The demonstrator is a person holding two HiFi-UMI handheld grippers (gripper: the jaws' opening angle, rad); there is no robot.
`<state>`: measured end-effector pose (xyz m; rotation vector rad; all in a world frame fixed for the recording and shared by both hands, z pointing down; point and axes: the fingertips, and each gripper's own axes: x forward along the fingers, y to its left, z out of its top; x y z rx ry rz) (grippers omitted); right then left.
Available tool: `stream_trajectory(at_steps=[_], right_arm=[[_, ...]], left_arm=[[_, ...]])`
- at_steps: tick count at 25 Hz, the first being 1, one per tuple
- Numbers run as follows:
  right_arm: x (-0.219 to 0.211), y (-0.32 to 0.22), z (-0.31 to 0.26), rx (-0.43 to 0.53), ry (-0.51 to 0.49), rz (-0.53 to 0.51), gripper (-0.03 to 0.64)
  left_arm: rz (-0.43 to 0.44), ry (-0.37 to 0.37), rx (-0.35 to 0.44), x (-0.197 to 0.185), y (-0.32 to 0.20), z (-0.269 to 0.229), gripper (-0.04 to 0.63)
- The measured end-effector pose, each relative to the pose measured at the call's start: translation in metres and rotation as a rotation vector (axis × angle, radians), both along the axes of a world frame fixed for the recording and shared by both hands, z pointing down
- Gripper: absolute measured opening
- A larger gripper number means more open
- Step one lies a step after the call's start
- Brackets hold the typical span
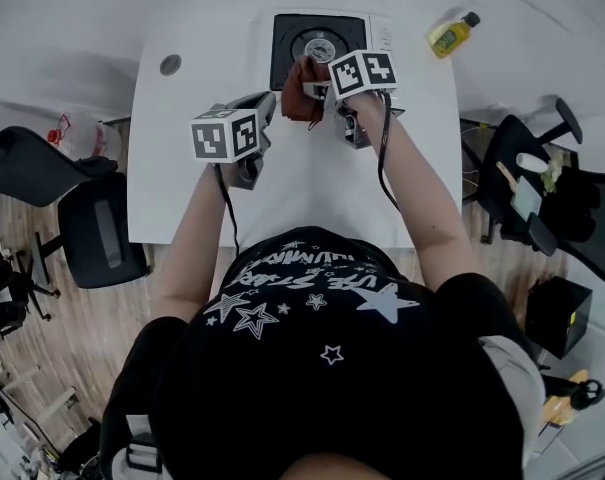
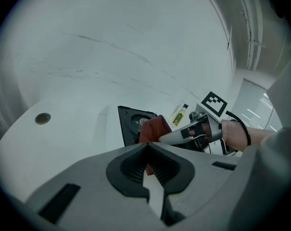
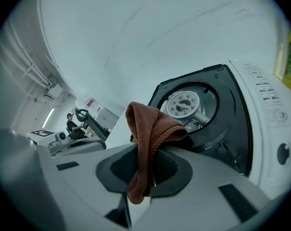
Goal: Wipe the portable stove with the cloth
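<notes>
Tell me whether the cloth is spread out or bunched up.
Bunched up: the brown cloth hangs in folds, pinched in the right gripper, in front of the portable stove.

Stove (image 1: 291,40) front hidden behind cloth (image 1: 301,94), bottle (image 1: 450,35) label unreadable

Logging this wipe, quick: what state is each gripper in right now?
Left gripper: shut, holding nothing.
Right gripper: shut on the cloth.
</notes>
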<state>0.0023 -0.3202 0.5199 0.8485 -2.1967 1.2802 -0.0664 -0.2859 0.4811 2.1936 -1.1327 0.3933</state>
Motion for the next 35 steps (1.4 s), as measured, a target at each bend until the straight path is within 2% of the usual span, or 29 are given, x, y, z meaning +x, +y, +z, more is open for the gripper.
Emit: stream_trajectory(at_steps=[35], right_arm=[[0.156,0.008,-0.001,-0.012,0.026,0.242,0.060]], left_arm=[[0.127,0.006,-0.005,0.077,0.001,0.000,0.008]])
